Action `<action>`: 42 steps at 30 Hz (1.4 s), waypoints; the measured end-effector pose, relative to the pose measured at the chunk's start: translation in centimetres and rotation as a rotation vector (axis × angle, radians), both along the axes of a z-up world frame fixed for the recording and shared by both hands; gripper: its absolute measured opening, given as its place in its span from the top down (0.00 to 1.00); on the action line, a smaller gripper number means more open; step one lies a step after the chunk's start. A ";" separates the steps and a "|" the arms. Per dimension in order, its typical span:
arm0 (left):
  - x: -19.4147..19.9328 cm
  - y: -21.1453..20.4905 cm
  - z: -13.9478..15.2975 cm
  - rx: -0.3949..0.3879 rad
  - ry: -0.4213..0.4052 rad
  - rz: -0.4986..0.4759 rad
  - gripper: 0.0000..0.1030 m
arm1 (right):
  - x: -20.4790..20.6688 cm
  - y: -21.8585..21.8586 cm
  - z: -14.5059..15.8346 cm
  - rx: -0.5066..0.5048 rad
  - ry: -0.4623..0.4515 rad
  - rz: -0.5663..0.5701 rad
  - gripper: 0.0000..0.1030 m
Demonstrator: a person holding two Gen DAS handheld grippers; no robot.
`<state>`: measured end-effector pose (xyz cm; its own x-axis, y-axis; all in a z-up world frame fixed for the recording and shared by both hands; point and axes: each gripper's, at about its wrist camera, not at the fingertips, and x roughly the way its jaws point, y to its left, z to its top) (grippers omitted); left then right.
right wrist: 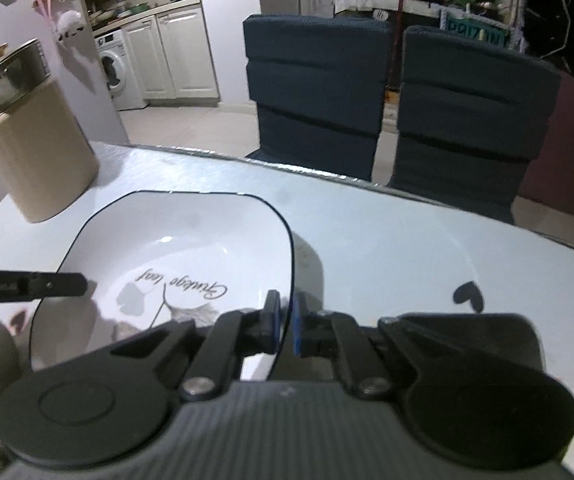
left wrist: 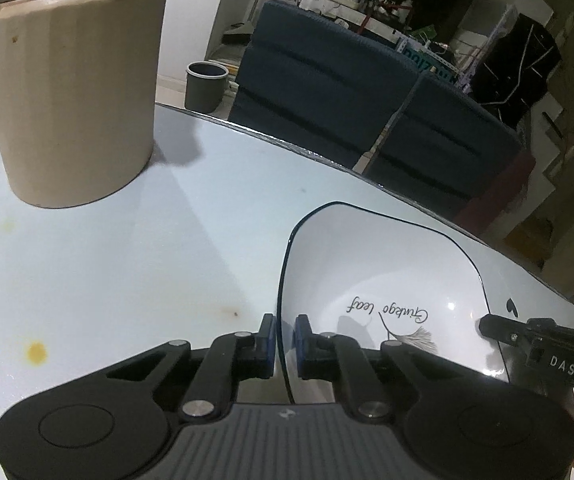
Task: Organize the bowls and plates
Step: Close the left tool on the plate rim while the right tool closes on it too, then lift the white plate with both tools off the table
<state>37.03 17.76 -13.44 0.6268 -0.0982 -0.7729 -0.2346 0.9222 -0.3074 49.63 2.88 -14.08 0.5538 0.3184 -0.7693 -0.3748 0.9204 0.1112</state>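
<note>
a white plate [left wrist: 387, 280] with a thin dark rim and curly black writing sits on the pale tabletop [left wrist: 127, 260], near the far edge. it has soft rounded corners and a feathery leaf picture inside.

the left gripper [left wrist: 285, 340] is pinched onto the plate's left rim, with its blue pads [left wrist: 301, 330] pressed on each side of the edge. the right gripper [right wrist: 285, 322] is pinched the same way onto the plate's right rim. both are nearly all the way closed, with only the thin rim between the pads.

each gripper's black tip also shows in the other view, reaching over the far side of the plate.

a tall beige jar [left wrist: 75, 92] with a shiny metal lid stands to the far left on the tabletop. small yellow stains [left wrist: 36, 352] mark the tabletop at the near left.

past the tabletop are two dark blue chairs [right wrist: 315, 92], side by side. a grey bin [left wrist: 205, 86] sits on the floor, and a washing machine [right wrist: 117, 68] is far back on the left.
</note>
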 end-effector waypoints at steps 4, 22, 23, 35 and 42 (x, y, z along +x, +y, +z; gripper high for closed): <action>0.3 0.3 0.0 -0.018 0.009 -0.006 0.89 | 0.5 -0.7 -0.1 0.052 0.068 -0.019 0.89; 0.7 0.6 -0.3 -0.038 0.015 -0.003 0.90 | -0.2 -0.5 -2.3 0.095 0.113 -0.055 0.78; 0.7 0.5 -0.3 -0.034 0.015 -0.007 0.90 | -0.1 -0.9 -2.5 0.121 0.119 -0.067 0.80; 0.3 -0.1 0.2 -0.001 -0.026 0.006 0.90 | -1.2 -1.2 -2.1 0.126 0.058 -0.076 0.84; -0.6 -1.0 1.8 0.006 -0.067 -0.015 0.90 | -2.5 -2.0 -0.5 0.119 0.006 -0.083 0.84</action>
<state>36.47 16.72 -11.61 0.6760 -0.1034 -0.7296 -0.2000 0.9272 -0.3166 47.11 0.93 -14.56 0.5776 0.3611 -0.7321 -0.2974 0.9283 0.2233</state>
